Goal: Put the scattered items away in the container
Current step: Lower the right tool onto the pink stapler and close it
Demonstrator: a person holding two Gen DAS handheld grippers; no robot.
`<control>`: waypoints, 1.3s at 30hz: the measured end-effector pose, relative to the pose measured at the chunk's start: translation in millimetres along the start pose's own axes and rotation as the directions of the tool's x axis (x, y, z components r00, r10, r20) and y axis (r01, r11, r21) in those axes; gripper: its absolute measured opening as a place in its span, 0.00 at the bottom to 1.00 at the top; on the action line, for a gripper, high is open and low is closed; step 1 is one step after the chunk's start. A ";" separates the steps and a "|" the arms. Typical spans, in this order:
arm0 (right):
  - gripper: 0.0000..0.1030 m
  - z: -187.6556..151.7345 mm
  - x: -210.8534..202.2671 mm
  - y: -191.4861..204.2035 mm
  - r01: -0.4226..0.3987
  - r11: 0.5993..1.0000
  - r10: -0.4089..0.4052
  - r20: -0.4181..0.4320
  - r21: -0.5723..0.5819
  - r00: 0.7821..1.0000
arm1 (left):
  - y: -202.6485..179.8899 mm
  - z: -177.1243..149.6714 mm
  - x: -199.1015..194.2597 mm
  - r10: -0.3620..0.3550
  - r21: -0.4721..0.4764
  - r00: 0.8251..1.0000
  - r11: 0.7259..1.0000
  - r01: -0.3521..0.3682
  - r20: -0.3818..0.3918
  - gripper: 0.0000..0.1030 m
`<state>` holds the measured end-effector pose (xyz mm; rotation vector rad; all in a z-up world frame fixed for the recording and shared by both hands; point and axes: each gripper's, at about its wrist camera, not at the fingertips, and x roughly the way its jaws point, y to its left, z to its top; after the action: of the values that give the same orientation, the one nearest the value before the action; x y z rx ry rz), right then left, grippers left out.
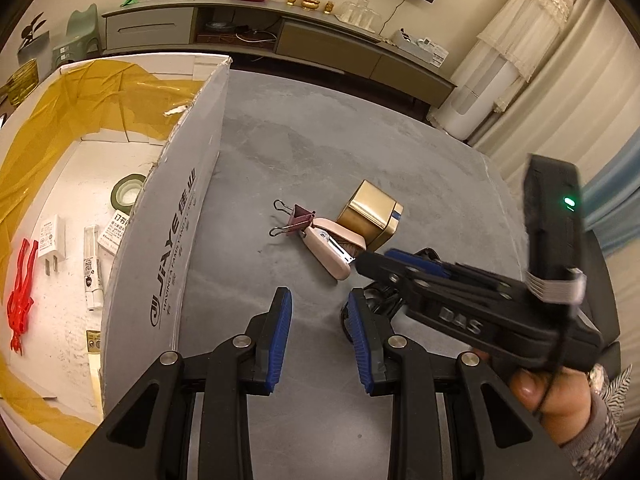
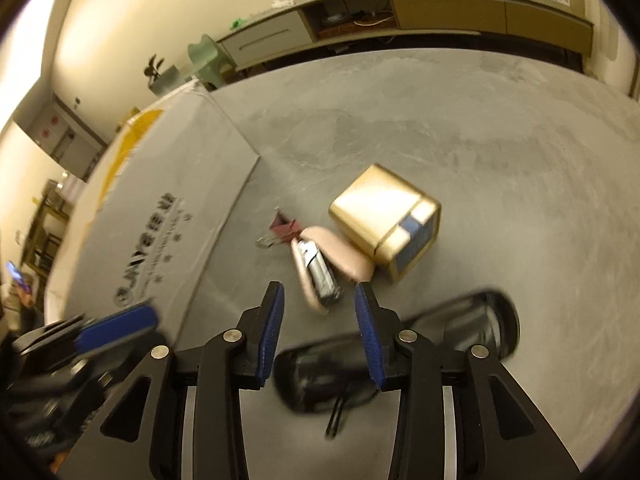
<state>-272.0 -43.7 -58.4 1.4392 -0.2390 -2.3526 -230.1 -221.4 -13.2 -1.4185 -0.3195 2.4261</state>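
The grey, mottled tabletop (image 1: pixel 320 132) lies bare and wide beyond the small cluster of things, its far edge curving toward the low cabinet; on its left side stands the cardboard box (image 1: pixel 172 240), whose tall grey wall with a ragged torn top edge closes off that side. The wall carries the printed word "JIAYE" with smaller lettering that cannot be read. Inside, on the white floor with yellow tape, lie a red plastic clip (image 1: pixel 20 300), a white charger plug (image 1: pixel 50 240), a white tube (image 1: pixel 92 268) and a green tape roll (image 1: pixel 126 192). Out on the tabletop a pink stapler (image 2: pixel 320 268) touches a shiny gold tin (image 2: pixel 384 216) and a maroon binder clip (image 1: pixel 296 218); a black glossy pouch (image 2: pixel 440 344) lies nearest. The left claw (image 1: pixel 320 320) is spread open and empty beside the box wall; the right claw (image 2: pixel 320 320), marked "DAS" on its body, gapes open over the pouch, just short of the stapler.
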 end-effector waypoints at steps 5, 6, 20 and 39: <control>0.41 7.1 18.6 1.6 0.022 0.998 -0.024 -0.032 -0.053 0.999 | 7.3 0.5 1.6 -0.004 -0.009 1.000 1.000 0.004 -0.007 0.29; 0.41 5.5 20.7 3.9 0.017 0.997 -0.020 -0.044 -0.077 0.999 | 8.0 0.4 1.8 -0.004 -0.009 1.000 1.000 0.004 -0.009 0.29; 0.47 -7.3 23.4 23.2 -0.037 0.975 0.014 -0.105 -0.218 0.994 | 11.2 -2.9 -8.0 -0.014 -0.011 1.000 1.000 0.014 -0.006 0.29; 0.23 -22.2 28.4 54.7 -0.048 0.942 -0.001 -0.146 -0.333 0.989 | 7.3 -12.0 -12.0 -0.013 0.026 1.000 1.000 0.013 -0.026 0.31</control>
<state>-251.7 -104.0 -73.8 1.4159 0.1765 -2.1286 -215.2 -232.3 -11.9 -1.4315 -0.2883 2.3905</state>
